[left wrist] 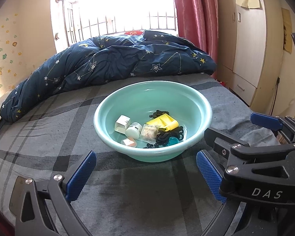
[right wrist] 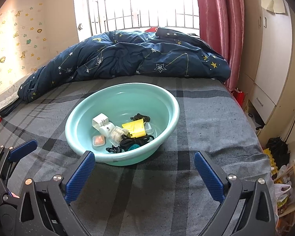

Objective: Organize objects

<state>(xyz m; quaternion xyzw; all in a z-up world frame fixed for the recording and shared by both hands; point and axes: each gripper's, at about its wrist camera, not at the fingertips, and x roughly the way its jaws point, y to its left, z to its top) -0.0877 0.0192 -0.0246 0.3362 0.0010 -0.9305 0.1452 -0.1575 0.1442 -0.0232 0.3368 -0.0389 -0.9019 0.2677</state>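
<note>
A mint-green basin [left wrist: 153, 118] sits on the grey checked bed sheet [left wrist: 49, 133], ahead of both grippers, and holds a heap of small things: a white box [left wrist: 122, 123] at about 9 o'clock inside it, a white jar [left wrist: 133, 130] touching the box, a clear packet [left wrist: 149, 131] beside the jar, a yellow plastic piece [left wrist: 164, 122] toward 2 o'clock, an orange case [right wrist: 98, 140] at 7 o'clock, and a tangle of black cords [left wrist: 167, 135] at 5 o'clock that partly covers a teal round piece [left wrist: 173, 141]. What the black bits at the near rim and behind the yellow piece are cannot be made out, and a clear case under the yellow piece is barely readable. The left gripper [left wrist: 145, 169] hangs released just short of the basin at 6 o'clock, jaws spread wide and empty; the right gripper [right wrist: 144, 169] is likewise spread and empty, with the basin's near rim just beyond its left finger. In the left view the right gripper's body crowds in at 3 o'clock, hiding part of the sheet. Beyond the basin at 12 o'clock a navy star-print quilt [left wrist: 112, 59] is bunched up; a red thing behind it is mostly hidden. The window [left wrist: 116, 5] is washed out by glare, a pink curtain [left wrist: 194, 13] hangs at 1 o'clock, and a pale wardrobe [left wrist: 249, 45] stands at 2 o'clock
</note>
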